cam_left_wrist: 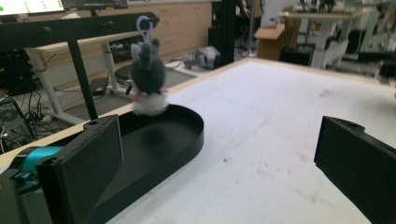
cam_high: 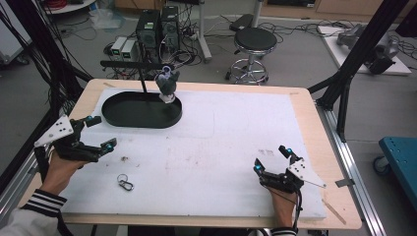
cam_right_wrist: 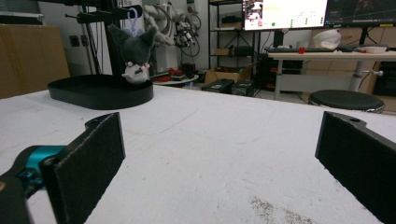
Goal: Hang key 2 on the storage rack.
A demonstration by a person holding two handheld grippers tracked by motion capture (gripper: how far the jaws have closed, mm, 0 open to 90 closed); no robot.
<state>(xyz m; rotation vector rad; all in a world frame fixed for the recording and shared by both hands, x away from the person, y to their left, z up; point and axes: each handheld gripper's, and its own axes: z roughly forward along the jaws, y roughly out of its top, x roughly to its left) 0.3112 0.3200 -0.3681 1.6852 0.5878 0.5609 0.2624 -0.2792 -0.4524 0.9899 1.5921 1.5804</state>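
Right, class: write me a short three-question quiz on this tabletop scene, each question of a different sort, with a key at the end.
1. True or false: the grey plush toy hangs by a loop from the black stand, above the rim of the black oval tray.
2. Which gripper is nearer the metal key clip on the white mat? A) left gripper B) right gripper
3. Fill in: both grippers' jaws are ____.

Key:
1. True; the loop shows in the left gripper view too.
2. A; the clip lies just in front of the left hand.
3. Open; neither holds anything.
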